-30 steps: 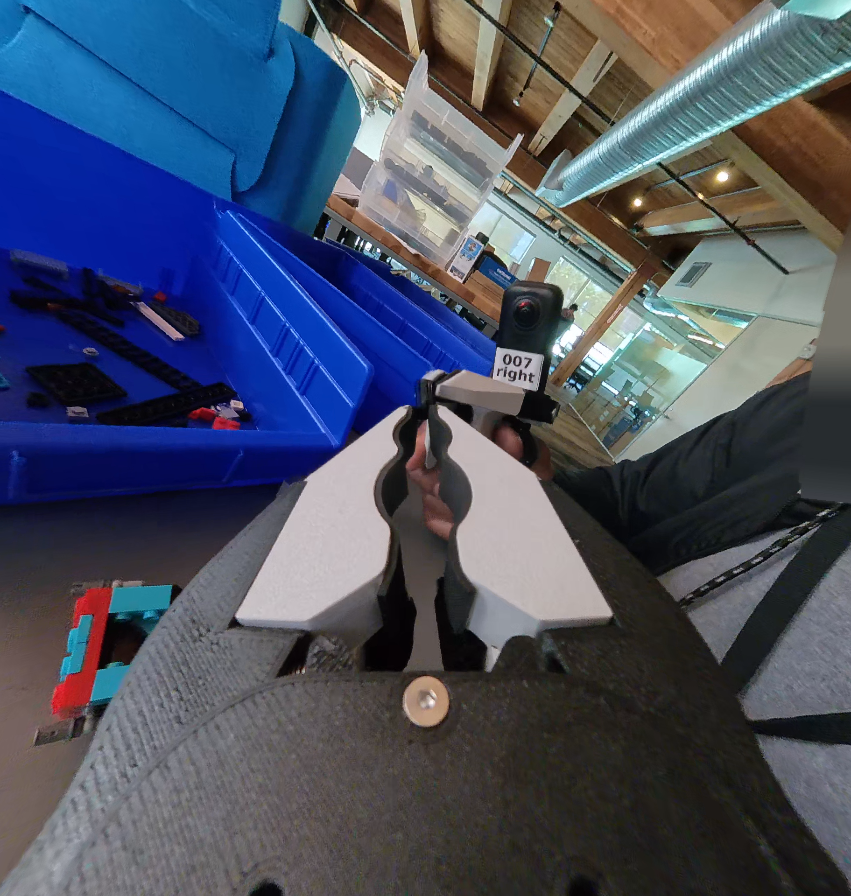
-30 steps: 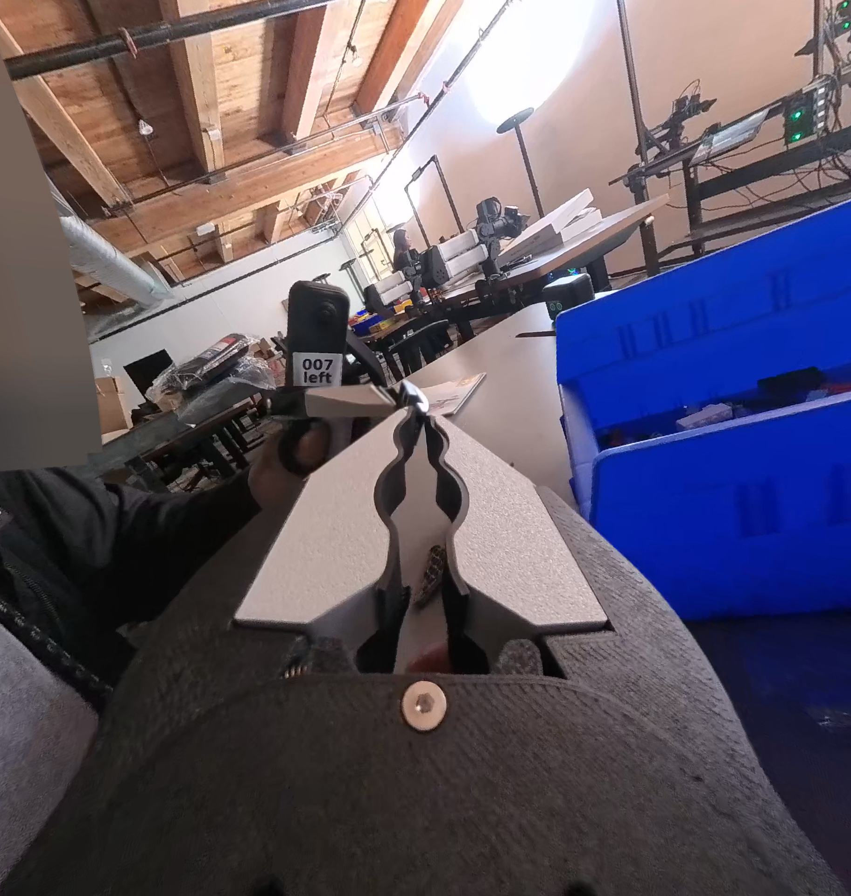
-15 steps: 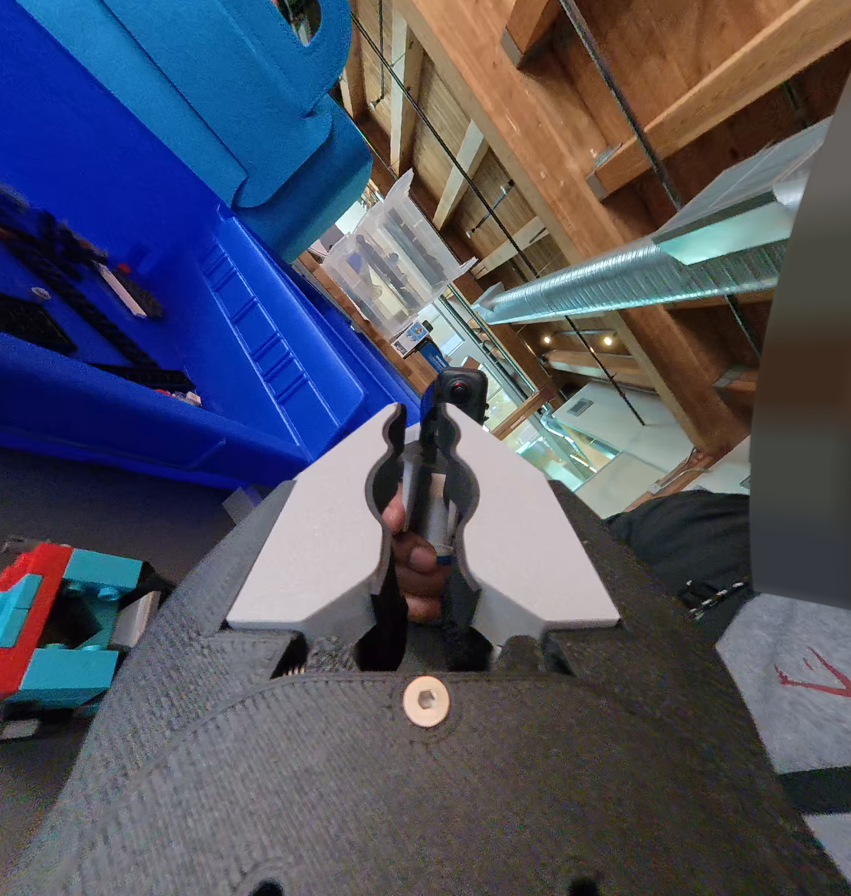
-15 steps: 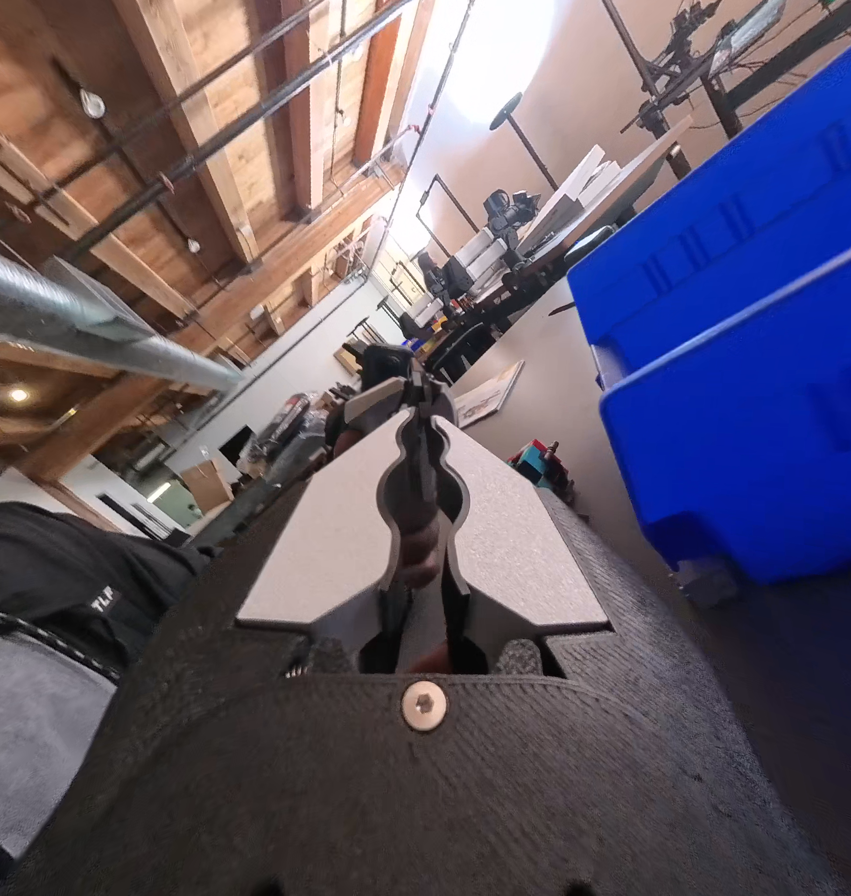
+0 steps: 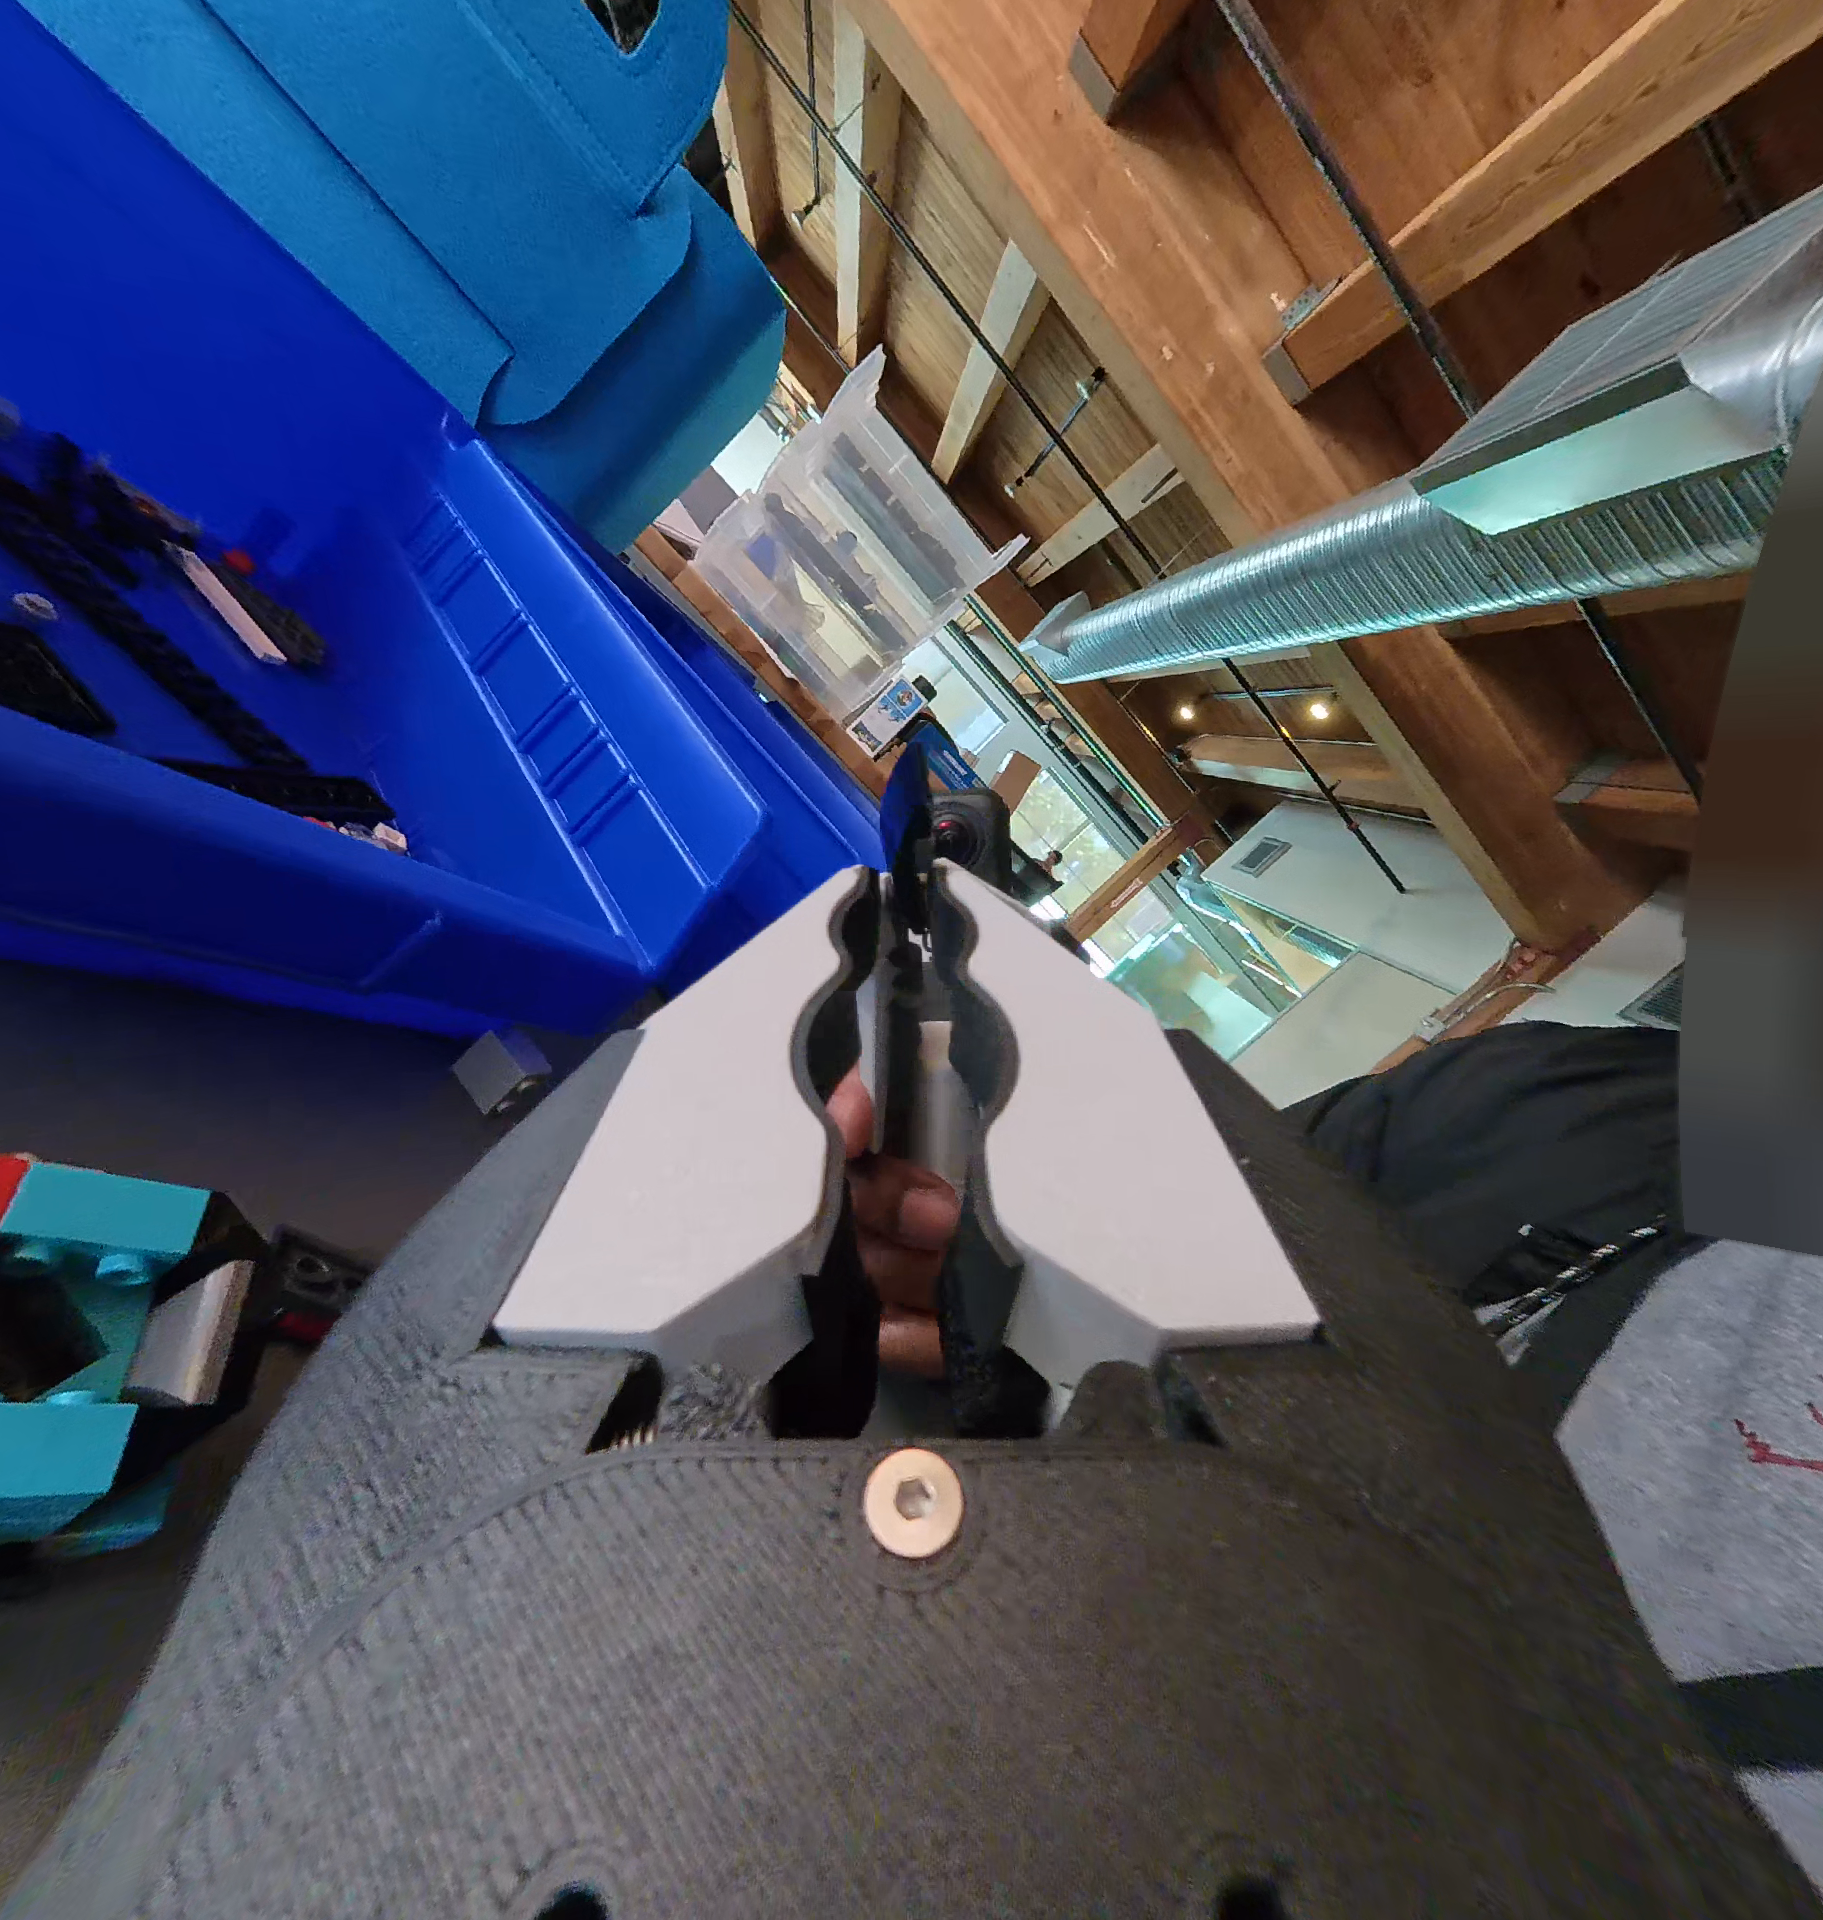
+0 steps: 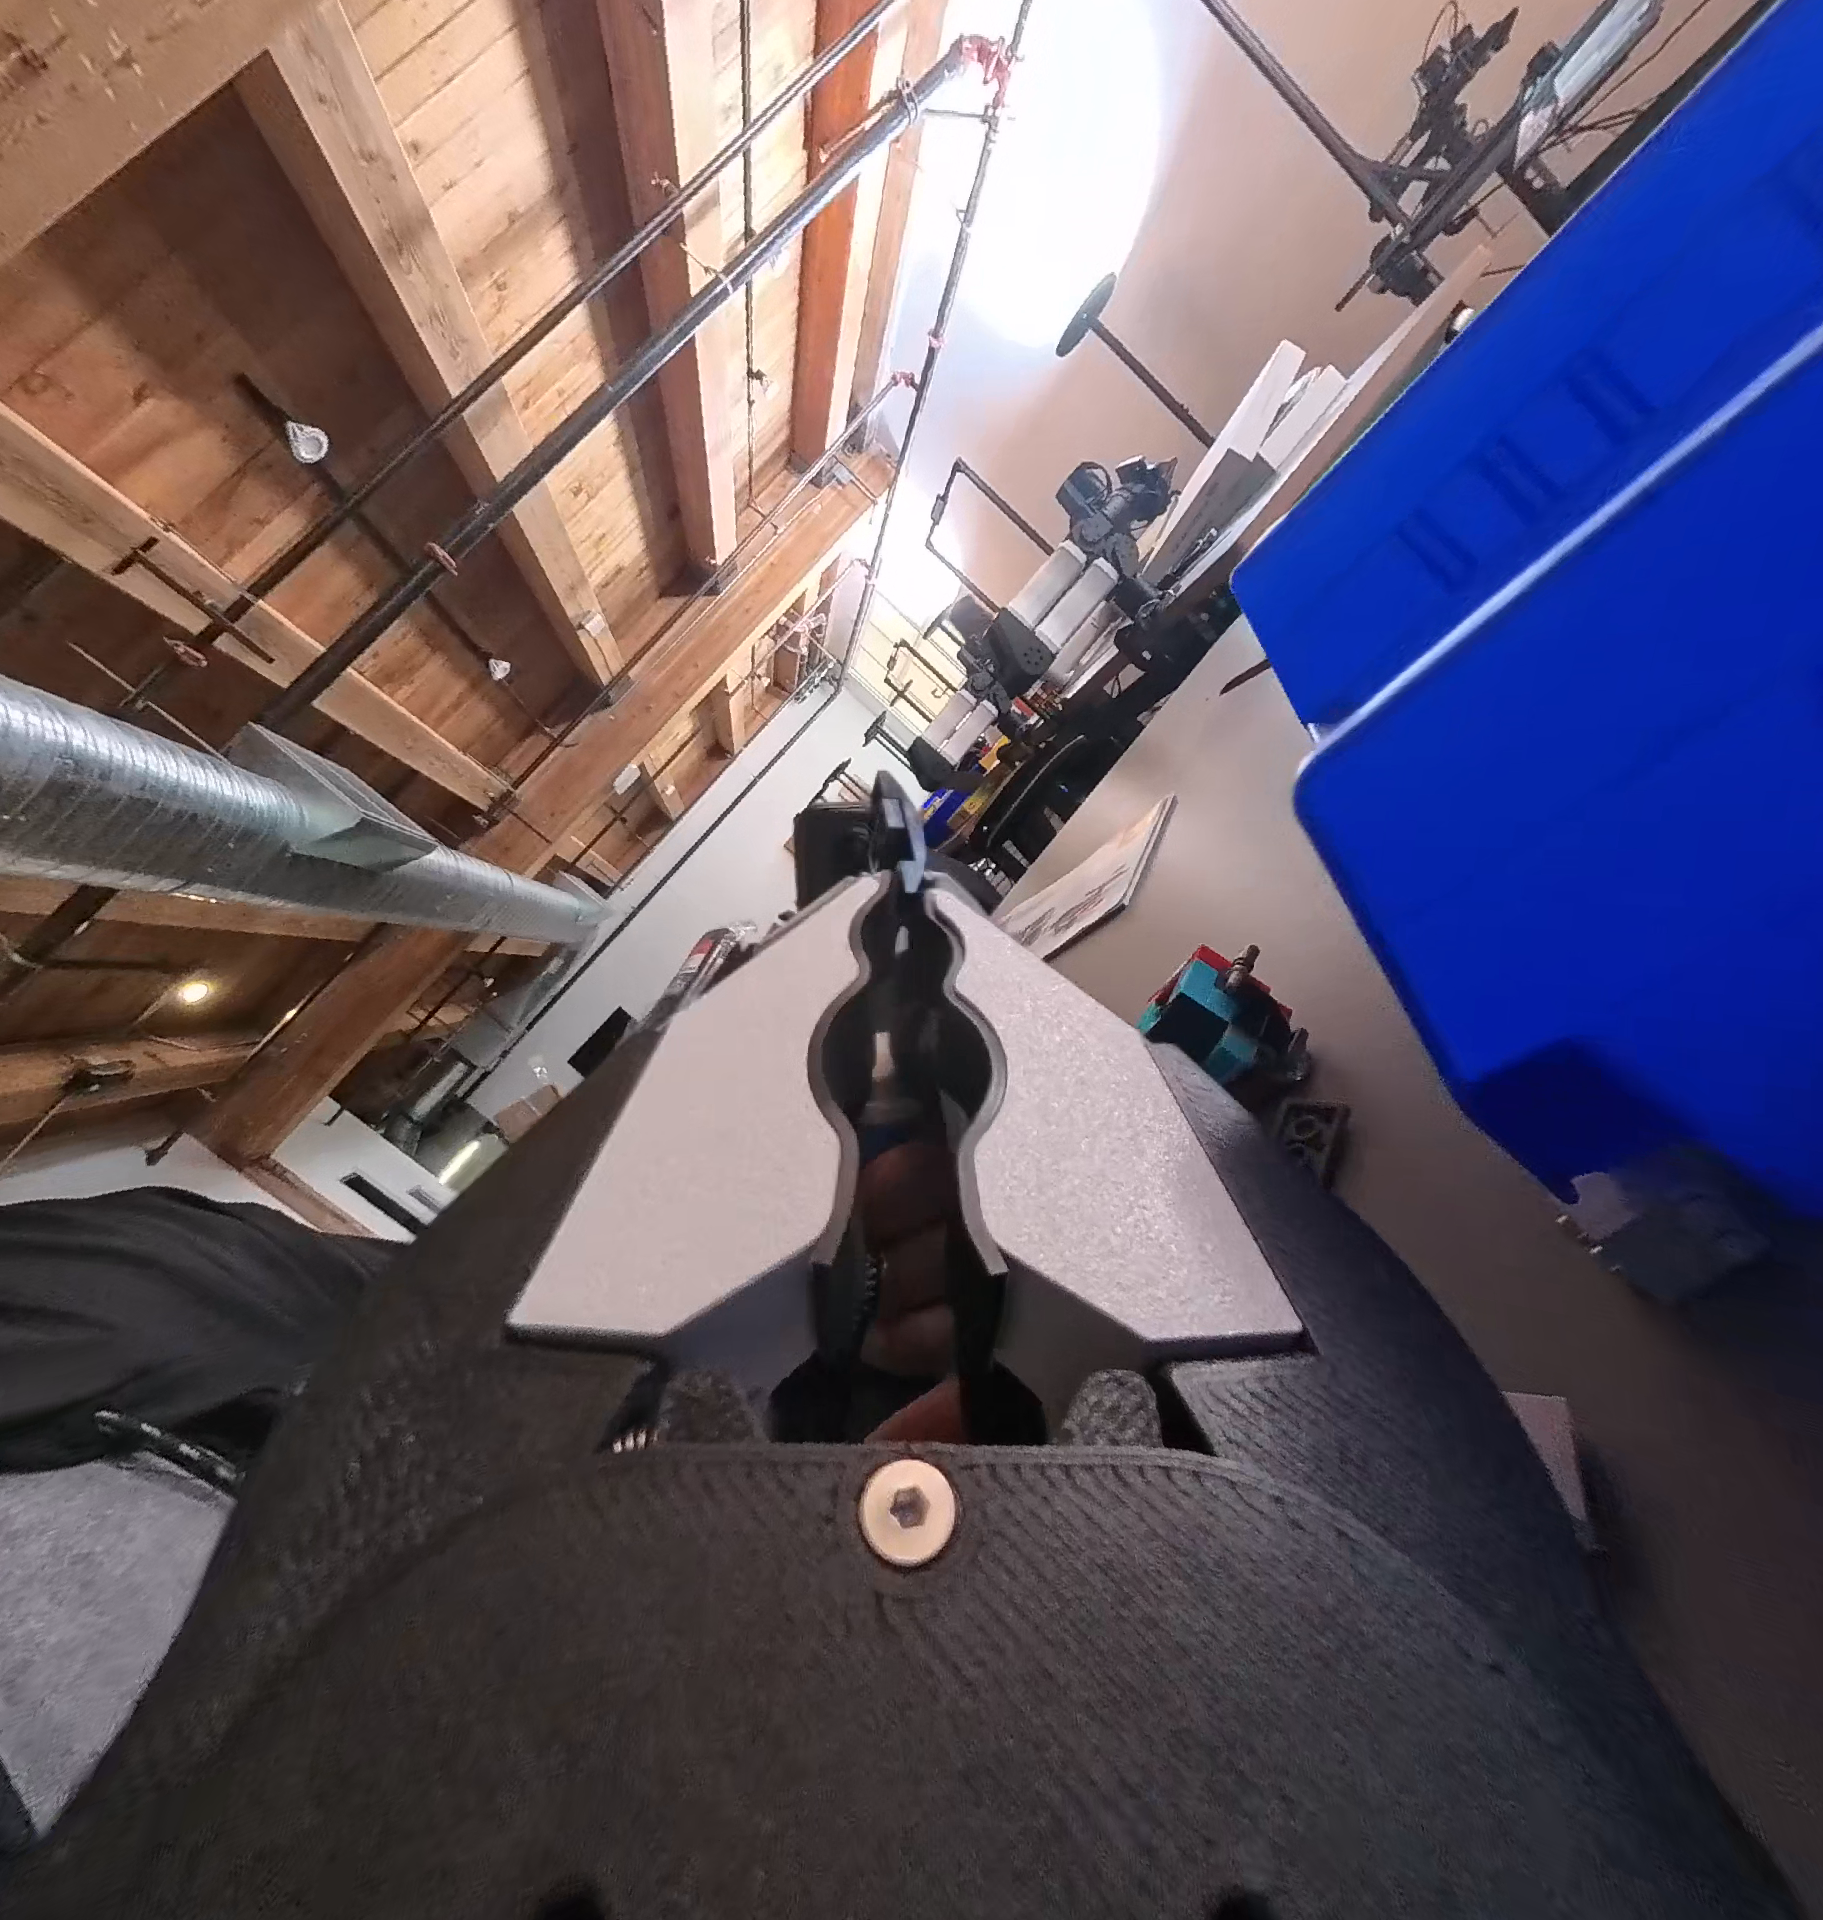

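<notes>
My left gripper (image 5: 907,883) and right gripper (image 6: 905,883) point at each other, tip to tip, low over a dark table. A thin blue piece (image 5: 904,800) stands edge-on at the left tips. It looks dark against the light in the right wrist view (image 6: 891,821). Both pairs of jaws are nearly together and appear shut on it. Past the tips, each view shows the other gripper's camera (image 5: 964,831) (image 6: 834,842) and a hand (image 5: 896,1195). A red and teal brick build (image 5: 55,1351) sits on the table beside the left gripper and also shows in the right wrist view (image 6: 1213,1013).
Large blue bins (image 5: 574,727) (image 6: 1613,831) stand close by; one holds black plates (image 5: 211,686). A small grey block (image 5: 496,1070) and a small black plate (image 6: 1312,1132) lie at the bins' foot. A booklet (image 6: 1094,883) lies farther off. The person's black sleeve (image 5: 1458,1143) is near. Left and right tips are no more than a few centimetres apart. Both grippers' tips are roughly 12 cm from the small grey block (image 5: 496,1070).
Both grippers have tilted upward and drawn together. The other gripper has moved from beside the tips to straight behind them. The brick build looms nearer on the left.
</notes>
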Available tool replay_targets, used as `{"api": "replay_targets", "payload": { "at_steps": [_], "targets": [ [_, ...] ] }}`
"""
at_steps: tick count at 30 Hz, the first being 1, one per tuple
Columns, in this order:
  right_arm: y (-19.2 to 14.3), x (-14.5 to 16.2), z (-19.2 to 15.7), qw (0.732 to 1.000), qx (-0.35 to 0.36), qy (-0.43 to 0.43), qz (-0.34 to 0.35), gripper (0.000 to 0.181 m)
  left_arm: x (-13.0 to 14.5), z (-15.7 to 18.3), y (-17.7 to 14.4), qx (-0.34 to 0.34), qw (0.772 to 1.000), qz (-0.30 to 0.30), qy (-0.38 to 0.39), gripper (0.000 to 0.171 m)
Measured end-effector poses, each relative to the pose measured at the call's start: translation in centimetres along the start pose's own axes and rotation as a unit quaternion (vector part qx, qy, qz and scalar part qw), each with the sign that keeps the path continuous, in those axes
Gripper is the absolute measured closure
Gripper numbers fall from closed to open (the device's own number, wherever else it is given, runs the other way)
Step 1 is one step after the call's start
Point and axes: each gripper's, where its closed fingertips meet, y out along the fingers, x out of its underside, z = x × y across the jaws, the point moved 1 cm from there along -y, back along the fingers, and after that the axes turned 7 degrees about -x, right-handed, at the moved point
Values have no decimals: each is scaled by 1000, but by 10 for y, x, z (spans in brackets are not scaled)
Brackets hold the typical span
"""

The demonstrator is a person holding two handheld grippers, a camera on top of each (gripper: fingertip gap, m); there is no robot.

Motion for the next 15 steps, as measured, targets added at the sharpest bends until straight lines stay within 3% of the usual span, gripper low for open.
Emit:
{"api": "replay_targets", "payload": {
  "at_steps": [3,8,10,15],
  "targets": [
    [0,1,2,1000,6,-12,-10,178,-1,-2,-2,-19,999,2,31,166],
    [0,1,1,996,31,-72,-31,160,-11,-11,-8,-76,992,3,102,166],
    [0,-1,2,989,58,-131,-44,156,-10,-18,-9,-126,977,-19,170,166],
    [0,0,4,942,133,-296,-90,153,0,-28,-8,-223,914,-77,329,166]
  ]
}}
